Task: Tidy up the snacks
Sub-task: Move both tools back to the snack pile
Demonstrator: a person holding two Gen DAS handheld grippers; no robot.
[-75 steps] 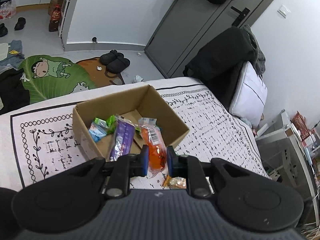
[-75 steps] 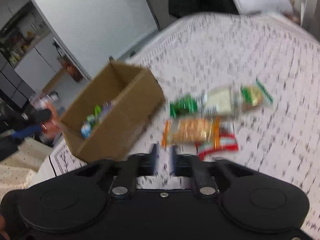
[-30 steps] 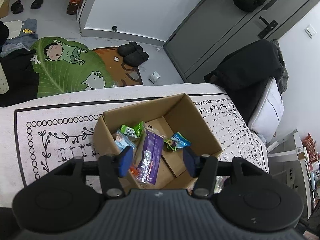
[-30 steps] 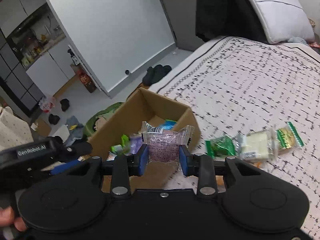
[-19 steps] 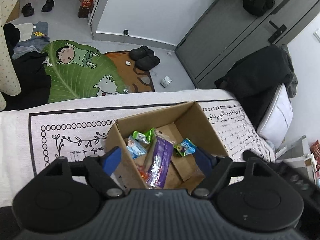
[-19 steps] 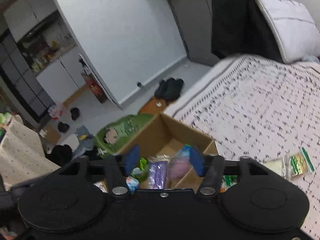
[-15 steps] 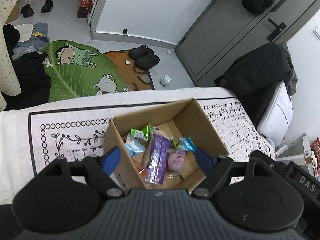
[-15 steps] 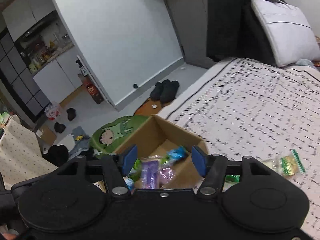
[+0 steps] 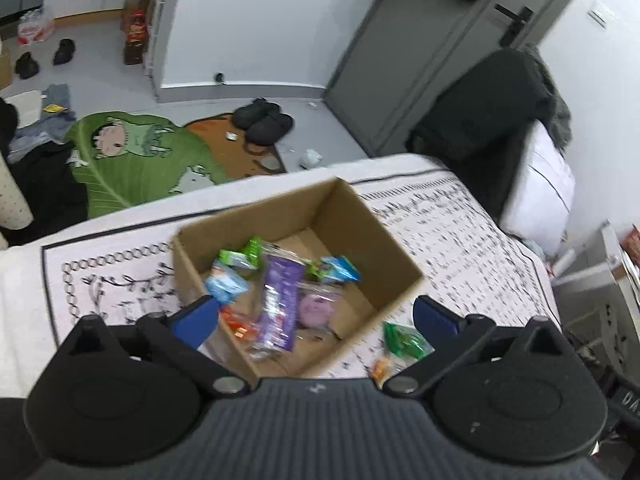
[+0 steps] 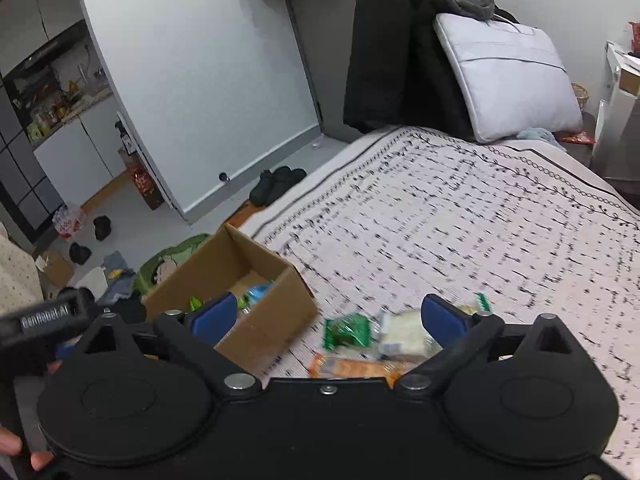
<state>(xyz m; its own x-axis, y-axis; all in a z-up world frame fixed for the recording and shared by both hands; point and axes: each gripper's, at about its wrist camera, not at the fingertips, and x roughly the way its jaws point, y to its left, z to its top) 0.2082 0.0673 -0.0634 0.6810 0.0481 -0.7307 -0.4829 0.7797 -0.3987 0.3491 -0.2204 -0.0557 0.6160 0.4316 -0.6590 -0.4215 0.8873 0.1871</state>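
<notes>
Both claws, the left gripper (image 9: 316, 316) and the right gripper (image 10: 328, 318), are wide apart and hold nothing, while many snacks lie in the cardboard box (image 9: 362, 224) and a green packet (image 10: 346, 332), pale packet (image 10: 402, 336) and orange packet (image 10: 352, 368) wait on the bed (image 10: 460, 216) to its right.

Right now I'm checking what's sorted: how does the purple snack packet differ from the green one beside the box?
The purple snack packet lies inside the cardboard box; the green packet lies outside it, on the patterned bedspread. The purple one is long and narrow, the green one short and crumpled. Neither is gripped: the left gripper and right gripper are both open.
</notes>
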